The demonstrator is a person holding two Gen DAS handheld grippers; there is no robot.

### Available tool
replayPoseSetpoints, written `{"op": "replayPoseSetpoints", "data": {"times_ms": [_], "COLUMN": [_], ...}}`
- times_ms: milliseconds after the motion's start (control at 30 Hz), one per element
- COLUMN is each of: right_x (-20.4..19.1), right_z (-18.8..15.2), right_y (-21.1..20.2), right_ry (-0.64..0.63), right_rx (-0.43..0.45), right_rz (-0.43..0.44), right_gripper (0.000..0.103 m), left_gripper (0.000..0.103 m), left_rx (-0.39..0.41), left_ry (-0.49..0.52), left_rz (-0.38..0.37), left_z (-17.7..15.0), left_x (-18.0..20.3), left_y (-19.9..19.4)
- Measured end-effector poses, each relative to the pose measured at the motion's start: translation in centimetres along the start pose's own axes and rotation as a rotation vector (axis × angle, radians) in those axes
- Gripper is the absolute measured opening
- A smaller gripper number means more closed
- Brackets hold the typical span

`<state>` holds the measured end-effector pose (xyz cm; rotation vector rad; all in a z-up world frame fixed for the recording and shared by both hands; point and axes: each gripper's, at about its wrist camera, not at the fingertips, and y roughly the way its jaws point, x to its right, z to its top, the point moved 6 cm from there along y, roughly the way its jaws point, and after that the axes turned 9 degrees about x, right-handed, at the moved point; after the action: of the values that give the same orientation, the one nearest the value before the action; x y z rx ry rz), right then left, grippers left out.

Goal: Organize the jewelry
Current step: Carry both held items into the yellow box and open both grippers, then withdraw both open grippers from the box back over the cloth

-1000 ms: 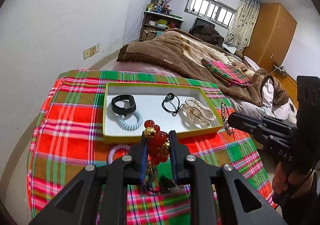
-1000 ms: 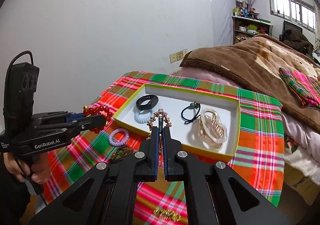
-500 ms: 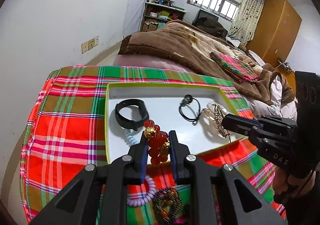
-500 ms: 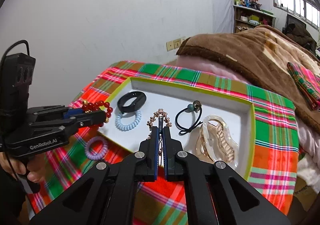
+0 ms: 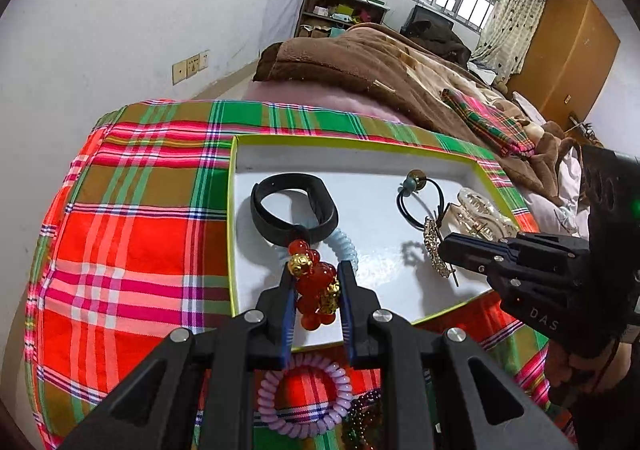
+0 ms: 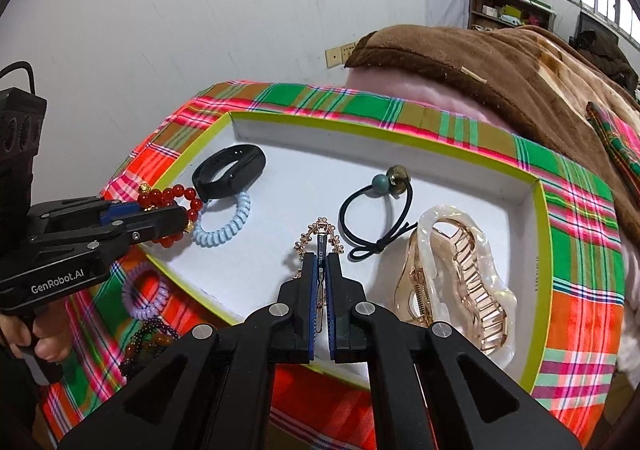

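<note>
Low in frame, the left claw (image 5: 315, 292) is clamped on red beads (image 5: 316, 288) and the right claw (image 6: 319, 276) on a gold chain (image 6: 320, 231), both over the tray (image 6: 384, 138).

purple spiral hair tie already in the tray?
No, the purple spiral hair tie lies on the plaid cloth outside the tray's near rim.

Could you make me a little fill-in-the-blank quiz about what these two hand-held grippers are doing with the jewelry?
The left hand-held gripper pinches a bracelet of ___ beads.
The right hand-held gripper is shut on a thin ___-coloured chain.
The black wristband lies inside the white ___ with the yellow-green rim.
The purple spiral hair tie lies ___ it.

Missing: red; gold; tray; outside
</note>
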<state>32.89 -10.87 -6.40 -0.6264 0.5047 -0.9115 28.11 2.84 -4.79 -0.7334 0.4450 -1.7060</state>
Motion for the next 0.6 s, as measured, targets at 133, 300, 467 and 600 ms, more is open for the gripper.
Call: {"op": "replayPoseSetpoints", "data": {"times_ms": [133,300,467,600], "right_x": [-0.1,-0.2,-0.4,-0.5], "right_z": [0.2,0.5,0.9,0.9], "right_y": [-0.1,-0.6,-1.6,-2.6], "right_ry": [0.0,-0.008,-0.004,0.001], "right_rx": [0.004,0.024,0.049,0.062], "right_rz": [0.001,-0.001,0.003,0.003], "right_gripper": [0.014,0.017,0.017,0.017], "left_gripper": [0.021,0.027,0.031,0.032], "left_rx": [0.0,0.011,0.033,0.042], "left_ry": [0.01,0.011,0.002,-0.008], "left_rz": [0.008,0.019,0.031,0.037], "left_z": [0.1,0.6,0.9,1.0], "left_x": [0.2,0.0,-0.4,-0.5], "left_y": [0.1,-0.1,-0.8,-1.5]}}
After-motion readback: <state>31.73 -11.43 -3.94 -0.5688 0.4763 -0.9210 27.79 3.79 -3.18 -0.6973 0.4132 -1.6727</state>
